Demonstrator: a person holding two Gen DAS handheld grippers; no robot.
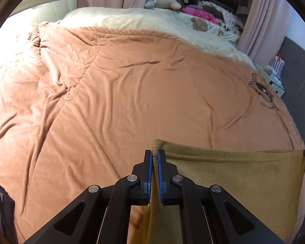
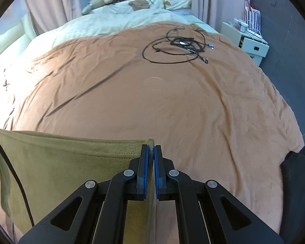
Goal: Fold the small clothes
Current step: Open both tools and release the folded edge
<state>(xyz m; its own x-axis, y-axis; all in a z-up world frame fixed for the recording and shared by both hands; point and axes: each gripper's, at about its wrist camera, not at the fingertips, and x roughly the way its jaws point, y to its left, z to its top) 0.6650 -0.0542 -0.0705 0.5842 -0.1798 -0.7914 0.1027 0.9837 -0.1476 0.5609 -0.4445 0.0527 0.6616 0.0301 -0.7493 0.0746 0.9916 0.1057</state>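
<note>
garment (image 1: 223,174): olive-brown, hangs stretched between your two tools above the bed (image 1: 111,91) | left tool (image 1: 155,158) clamped on one top corner | right tool (image 2: 151,152) clamped on the other | soft, light, limp; hemmed corners look the best hold

A wide bed covered by a rumpled terracotta-brown plush blanket (image 2: 152,101) fills the room, with a cream quilt (image 1: 132,20) at its far edge. Pale pink curtains (image 2: 46,2) hang behind. A dark grey wall (image 2: 284,30) stands beyond the right edge, beside a white cardboard storage box (image 2: 252,44). Bright light washes the left edge.
</note>
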